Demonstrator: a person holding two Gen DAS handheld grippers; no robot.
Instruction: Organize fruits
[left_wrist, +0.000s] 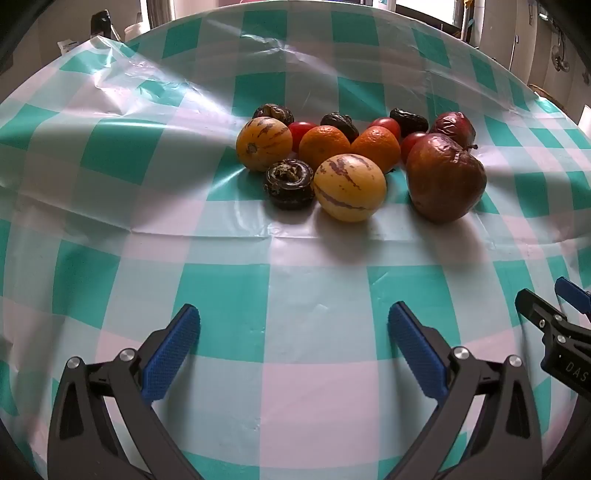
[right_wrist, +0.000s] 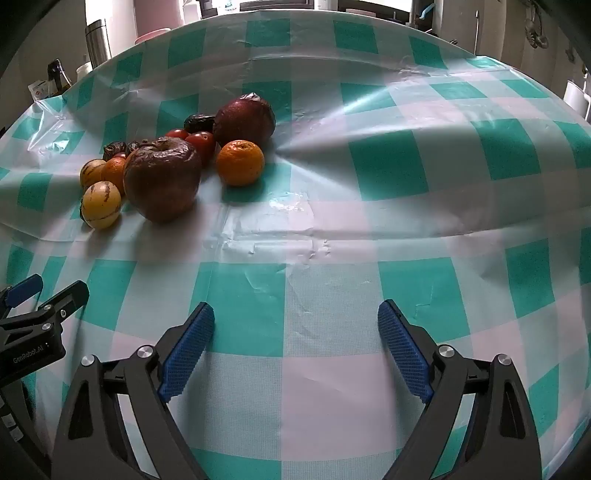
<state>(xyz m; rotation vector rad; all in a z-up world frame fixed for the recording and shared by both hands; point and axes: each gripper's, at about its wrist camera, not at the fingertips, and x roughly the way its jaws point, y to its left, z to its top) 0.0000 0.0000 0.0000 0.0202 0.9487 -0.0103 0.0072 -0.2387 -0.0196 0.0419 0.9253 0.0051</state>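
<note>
A heap of fruit lies on the checked tablecloth (left_wrist: 295, 295). It holds two striped yellow melons (left_wrist: 349, 187) (left_wrist: 263, 143), two oranges (left_wrist: 323, 146) (left_wrist: 376, 147), a large wrinkled red apple (left_wrist: 445, 177) and a smaller one (left_wrist: 452, 127), red tomatoes (left_wrist: 301, 131), and dark shrivelled fruits (left_wrist: 290, 183). My left gripper (left_wrist: 293, 328) is open and empty, short of the heap. My right gripper (right_wrist: 295, 325) is open and empty too, with the heap far to its left: big apple (right_wrist: 162, 177), orange (right_wrist: 240, 161), melon (right_wrist: 101, 204).
The right gripper's fingers (left_wrist: 543, 317) show at the left wrist view's right edge; the left gripper's fingers (right_wrist: 55, 299) show at the right wrist view's left edge. A metal flask (right_wrist: 98, 40) and bottles stand beyond the table's far left edge.
</note>
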